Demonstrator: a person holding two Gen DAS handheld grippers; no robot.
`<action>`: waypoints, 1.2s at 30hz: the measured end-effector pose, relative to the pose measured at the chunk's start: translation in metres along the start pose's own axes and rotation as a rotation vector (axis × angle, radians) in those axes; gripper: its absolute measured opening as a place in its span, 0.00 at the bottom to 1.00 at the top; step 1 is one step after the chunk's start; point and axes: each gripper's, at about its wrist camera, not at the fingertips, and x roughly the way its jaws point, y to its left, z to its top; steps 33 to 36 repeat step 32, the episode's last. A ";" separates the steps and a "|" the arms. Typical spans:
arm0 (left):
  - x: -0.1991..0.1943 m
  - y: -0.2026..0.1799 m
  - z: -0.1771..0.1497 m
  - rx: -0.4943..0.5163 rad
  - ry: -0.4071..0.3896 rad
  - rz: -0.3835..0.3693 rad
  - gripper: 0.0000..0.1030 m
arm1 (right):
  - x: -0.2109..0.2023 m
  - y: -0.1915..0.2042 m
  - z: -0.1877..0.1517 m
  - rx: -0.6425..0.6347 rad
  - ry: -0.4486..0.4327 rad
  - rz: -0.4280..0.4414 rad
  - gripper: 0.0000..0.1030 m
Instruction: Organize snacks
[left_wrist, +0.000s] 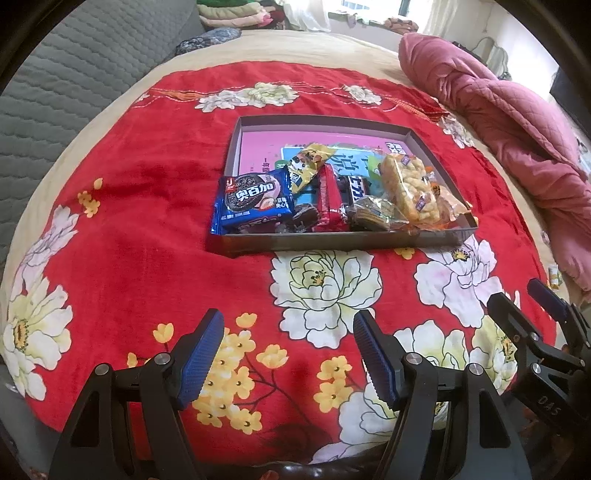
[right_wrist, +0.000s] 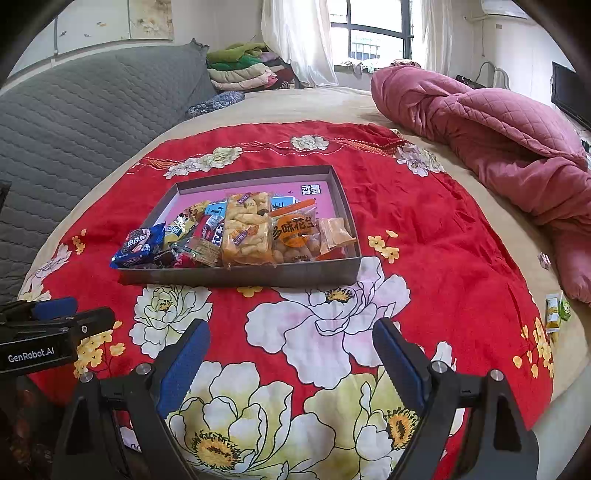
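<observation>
A shallow grey cardboard tray (left_wrist: 332, 242) sits mid-frame on the red flower-print blanket (left_wrist: 147, 206), its near half heaped with snacks: a blue cookie packet (left_wrist: 253, 203) at left, a clear bag of puffed sticks (right_wrist: 245, 230) right of centre. Along the bottom edge, the left gripper (left_wrist: 288, 356) and right gripper (right_wrist: 290, 365) hang spread wide, holding nothing.

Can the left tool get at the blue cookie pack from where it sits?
Probably yes: the left tool is open and empty, the blanket ahead is bare, and the blue cookie pack lies on top at the tray's near corner.
</observation>
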 end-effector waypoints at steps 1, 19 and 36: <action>0.000 0.000 0.000 0.000 -0.001 0.001 0.72 | 0.000 0.000 0.000 0.000 0.000 0.000 0.87; 0.007 0.003 -0.001 -0.013 0.019 0.029 0.72 | 0.006 0.001 -0.002 0.001 0.011 0.002 0.87; 0.027 0.033 0.023 -0.051 -0.040 0.002 0.72 | 0.030 -0.025 0.006 0.079 0.022 0.005 0.87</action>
